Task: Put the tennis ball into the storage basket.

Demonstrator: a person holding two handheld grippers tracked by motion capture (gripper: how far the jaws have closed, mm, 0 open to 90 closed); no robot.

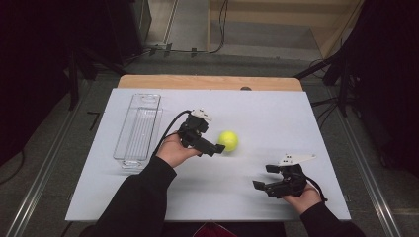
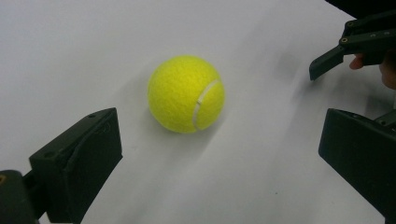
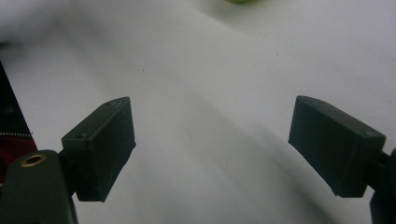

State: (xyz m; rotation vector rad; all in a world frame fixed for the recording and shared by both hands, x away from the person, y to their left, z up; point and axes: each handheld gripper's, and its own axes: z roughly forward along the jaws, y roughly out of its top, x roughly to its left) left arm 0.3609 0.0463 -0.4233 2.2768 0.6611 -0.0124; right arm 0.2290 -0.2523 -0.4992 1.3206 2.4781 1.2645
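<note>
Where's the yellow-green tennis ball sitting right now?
In the high view the yellow-green tennis ball lies mid-table on the white tabletop, just ahead of the open left gripper and right of the clear plastic bin.

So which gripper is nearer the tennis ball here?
Left. The left gripper sits open right beside the tennis ball, which lies just ahead of its jaws, untouched. The right gripper, also open, hangs over bare table nearer the person.
</note>
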